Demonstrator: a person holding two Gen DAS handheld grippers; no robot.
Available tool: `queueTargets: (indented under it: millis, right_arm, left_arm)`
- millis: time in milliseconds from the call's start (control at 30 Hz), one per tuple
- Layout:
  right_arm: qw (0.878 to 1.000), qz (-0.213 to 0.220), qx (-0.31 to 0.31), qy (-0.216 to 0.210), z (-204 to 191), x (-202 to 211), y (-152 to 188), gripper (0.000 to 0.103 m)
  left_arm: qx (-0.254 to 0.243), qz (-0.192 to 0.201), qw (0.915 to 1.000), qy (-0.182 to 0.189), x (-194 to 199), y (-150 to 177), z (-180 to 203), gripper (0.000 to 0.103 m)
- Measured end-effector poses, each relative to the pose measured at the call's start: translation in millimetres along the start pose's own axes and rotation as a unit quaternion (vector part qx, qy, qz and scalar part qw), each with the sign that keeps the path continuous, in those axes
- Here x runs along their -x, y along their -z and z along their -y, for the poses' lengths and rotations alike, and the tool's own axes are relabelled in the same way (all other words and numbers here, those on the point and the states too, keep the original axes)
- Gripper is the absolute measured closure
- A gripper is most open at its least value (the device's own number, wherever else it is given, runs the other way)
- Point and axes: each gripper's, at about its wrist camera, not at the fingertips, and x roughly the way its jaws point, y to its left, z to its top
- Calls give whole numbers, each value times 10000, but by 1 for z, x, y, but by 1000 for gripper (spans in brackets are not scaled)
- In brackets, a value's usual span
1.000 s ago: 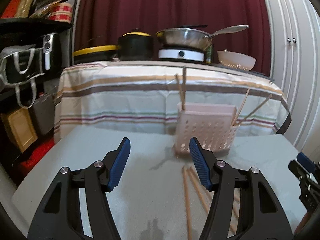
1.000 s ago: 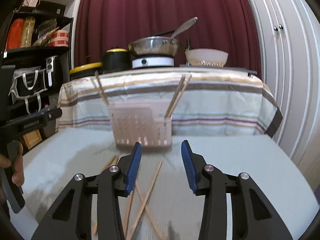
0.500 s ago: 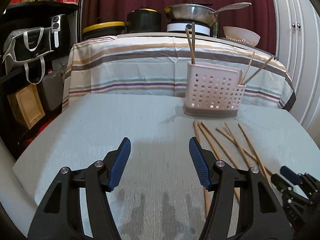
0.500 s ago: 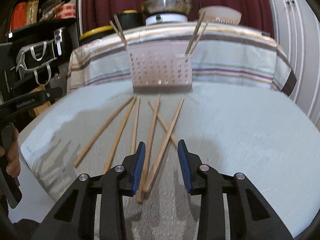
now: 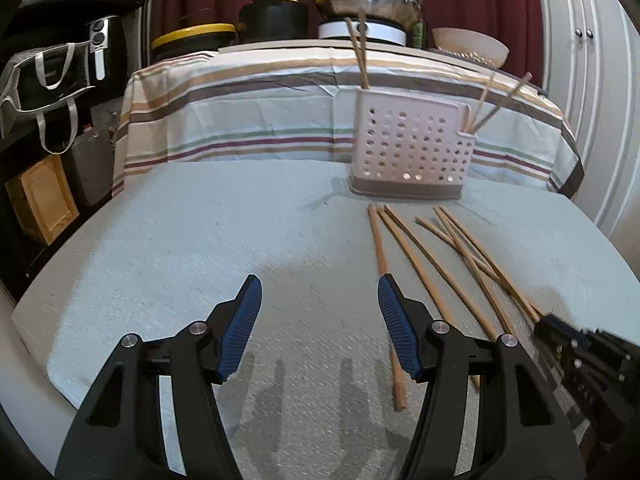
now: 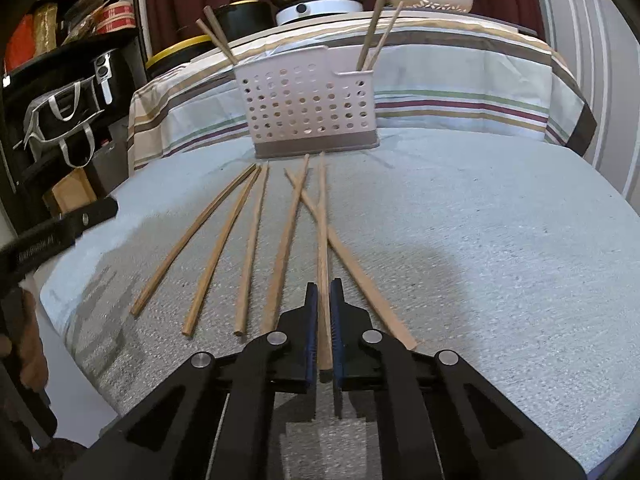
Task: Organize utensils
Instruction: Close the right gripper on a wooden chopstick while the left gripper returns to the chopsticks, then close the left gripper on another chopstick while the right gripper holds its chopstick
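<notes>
Several wooden chopsticks (image 6: 252,240) lie fanned out on the grey table (image 6: 480,240) in front of a pink perforated utensil holder (image 6: 308,100). The holder has chopsticks standing in both its end compartments. My right gripper (image 6: 324,292) is shut on the near end of one chopstick (image 6: 322,220), which still lies on the table. My left gripper (image 5: 318,300) is open and empty, above bare table to the left of the chopsticks (image 5: 432,256). The holder (image 5: 412,148) stands at the far right in the left wrist view.
Behind the table stands a striped-cloth counter (image 5: 260,92) with pots, a pan and a bowl. A dark shelf with bags (image 5: 44,80) is at the left. White cabinet doors (image 5: 592,80) are at the right. The right gripper's body (image 5: 588,360) shows at the lower right.
My right gripper has lowered toward the chopsticks' near ends and closed on one chopstick. My left gripper has stayed open and tilted down a little over the table.
</notes>
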Motion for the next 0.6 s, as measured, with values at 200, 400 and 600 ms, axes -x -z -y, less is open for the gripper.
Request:
queueTargets:
  millis: [200,400,600]
  right_arm:
    - [9997,185,72,174,8,6,-6,96]
    - [9987,321,60,379,21,8,-12,96]
    - [9984,281,-11,500,38,5,-13,96]
  left_arm:
    - [-101,-115,9998,126,-7,7,13,44]
    - [-102,-266,9994,182,-15,16,18,51]
    - [-130,-394,9988,256,-21,24,22,51]
